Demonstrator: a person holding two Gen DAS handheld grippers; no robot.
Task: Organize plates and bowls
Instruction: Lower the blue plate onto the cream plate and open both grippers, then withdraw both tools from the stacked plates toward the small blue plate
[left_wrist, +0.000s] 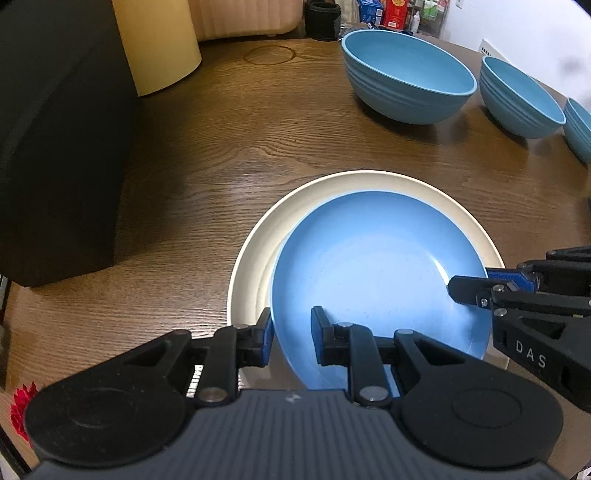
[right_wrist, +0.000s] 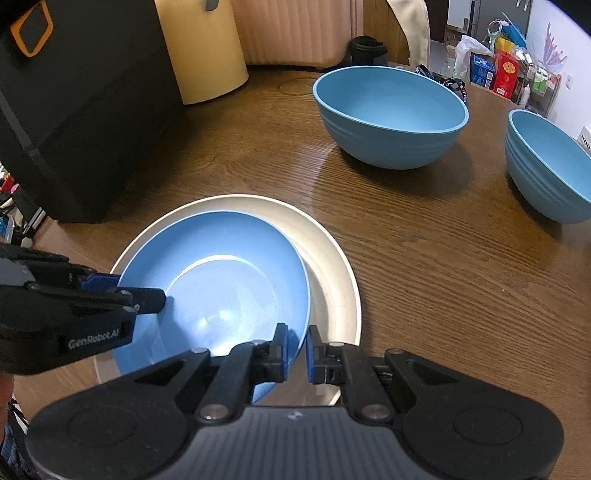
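Note:
A blue plate (left_wrist: 369, 266) (right_wrist: 221, 280) lies off-centre in a larger white plate (left_wrist: 255, 258) (right_wrist: 332, 266) on the wooden table (left_wrist: 221, 147). My left gripper (left_wrist: 291, 332) (right_wrist: 122, 291) straddles the blue plate's left rim, one pad outside and one inside, and grips it. On the opposite rim my right gripper (right_wrist: 296, 350) (left_wrist: 480, 282) is shut the same way. Behind stand three blue bowls: a large one (left_wrist: 406, 74) (right_wrist: 391, 110), a second (left_wrist: 517, 99) (right_wrist: 546, 166) to its right, and a third (left_wrist: 580, 125) cut off by the frame edge.
A big black box (left_wrist: 55, 147) (right_wrist: 74, 110) rises close on the left of the plates. A cream cylinder (left_wrist: 159, 44) (right_wrist: 207, 48) stands behind it. Boxes and bottles (right_wrist: 498, 70) crowd the far right corner. Bare wood lies between plates and bowls.

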